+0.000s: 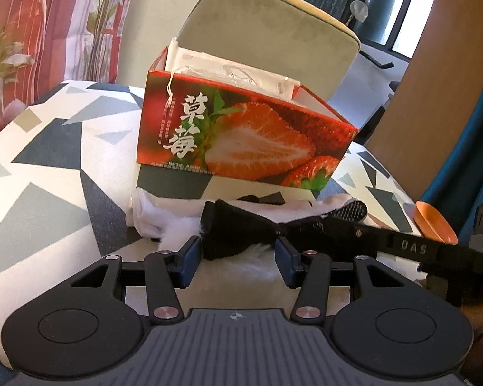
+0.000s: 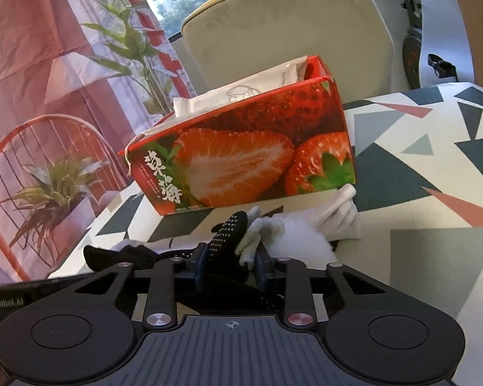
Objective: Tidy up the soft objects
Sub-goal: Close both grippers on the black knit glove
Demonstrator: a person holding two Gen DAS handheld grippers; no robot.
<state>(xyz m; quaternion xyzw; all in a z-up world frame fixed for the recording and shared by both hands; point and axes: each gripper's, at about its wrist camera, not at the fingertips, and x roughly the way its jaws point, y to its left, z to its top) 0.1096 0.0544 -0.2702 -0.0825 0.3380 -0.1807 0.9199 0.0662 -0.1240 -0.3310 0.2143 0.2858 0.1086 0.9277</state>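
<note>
A black glove [image 1: 238,231] with a dotted palm [image 2: 228,231] lies twisted on the table in front of the red strawberry box [image 1: 241,135]. My left gripper [image 1: 238,252] is shut on its fluffy cuff end, which fills the gap between the pads. My right gripper [image 2: 232,265] is shut on the dotted finger end together with a grey glove [image 2: 257,231]. In the left wrist view a right gripper finger [image 1: 402,244] reaches in from the right. White gloves [image 1: 151,215] [image 2: 335,215] and white fluff [image 2: 302,238] lie beside the black glove.
The strawberry box [image 2: 241,154] stands open with a white packet [image 1: 228,70] in it. The table wears a cloth with a triangle pattern [image 1: 48,160]. A beige chair [image 1: 267,32] stands behind, an orange bowl [image 1: 434,222] at the right edge, and a potted plant [image 2: 54,186] on a red chair at the left.
</note>
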